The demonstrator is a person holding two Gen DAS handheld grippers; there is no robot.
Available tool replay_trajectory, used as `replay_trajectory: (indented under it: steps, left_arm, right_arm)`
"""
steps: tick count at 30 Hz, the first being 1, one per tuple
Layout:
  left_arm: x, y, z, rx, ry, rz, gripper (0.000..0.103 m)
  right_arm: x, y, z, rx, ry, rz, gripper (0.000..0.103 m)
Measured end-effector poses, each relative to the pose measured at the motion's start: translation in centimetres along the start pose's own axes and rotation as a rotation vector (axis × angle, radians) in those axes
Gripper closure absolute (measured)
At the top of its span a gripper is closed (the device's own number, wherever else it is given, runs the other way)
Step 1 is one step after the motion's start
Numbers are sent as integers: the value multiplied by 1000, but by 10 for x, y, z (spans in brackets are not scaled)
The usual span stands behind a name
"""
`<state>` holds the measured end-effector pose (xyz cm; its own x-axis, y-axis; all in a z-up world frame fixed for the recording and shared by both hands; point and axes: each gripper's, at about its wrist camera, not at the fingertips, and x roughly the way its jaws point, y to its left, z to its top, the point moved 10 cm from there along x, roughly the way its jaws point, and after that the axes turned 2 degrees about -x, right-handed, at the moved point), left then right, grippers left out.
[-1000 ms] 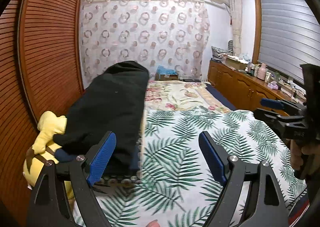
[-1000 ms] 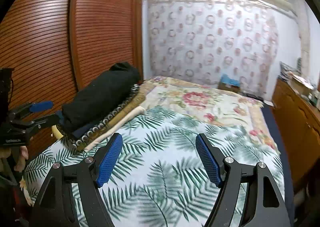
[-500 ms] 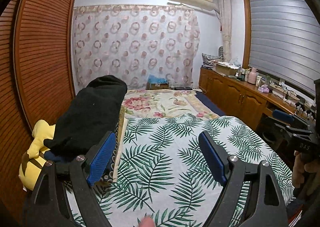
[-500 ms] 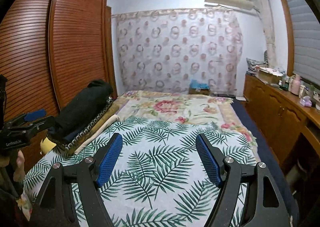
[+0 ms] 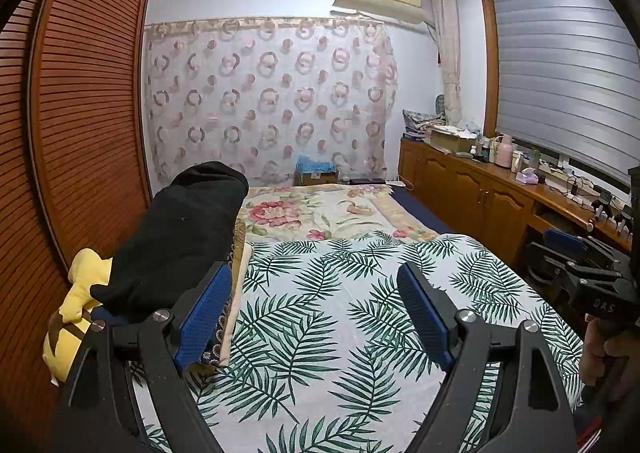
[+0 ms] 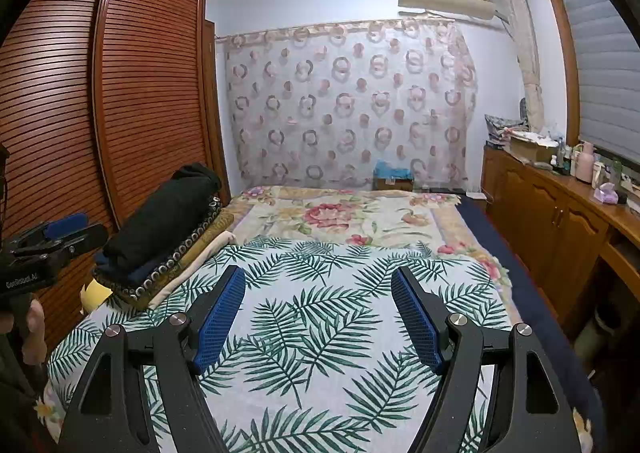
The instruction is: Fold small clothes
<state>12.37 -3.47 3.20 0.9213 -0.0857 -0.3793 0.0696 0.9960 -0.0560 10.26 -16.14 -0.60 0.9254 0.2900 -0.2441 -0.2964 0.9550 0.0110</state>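
Both views have been tilted up off the palm-print sheet [image 5: 320, 333]; left gripper [image 5: 316, 317] and right gripper [image 6: 318, 317] are held agape, empty; no small garment is seen, so one must be located before pinching.

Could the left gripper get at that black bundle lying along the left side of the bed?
Probably yes. The left gripper is open and empty, and the black bundle lies uncovered on top of the folded bedding, just ahead to its left, with nothing between.

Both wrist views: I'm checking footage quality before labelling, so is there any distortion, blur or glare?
Left wrist view: fisheye bows the wardrobe, corners are black, bedspread is sharp. Right wrist view: same bowing, even indoor light, no glare on the curtain.
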Motion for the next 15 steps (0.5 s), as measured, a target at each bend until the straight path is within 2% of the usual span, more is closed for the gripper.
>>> replay_trajectory:
  steps: [15]
  left_arm:
    - [0,-6,-3,1,-1,-9,18]
  right_arm:
    - [-6,-21,-1,-1,1,-11,26]
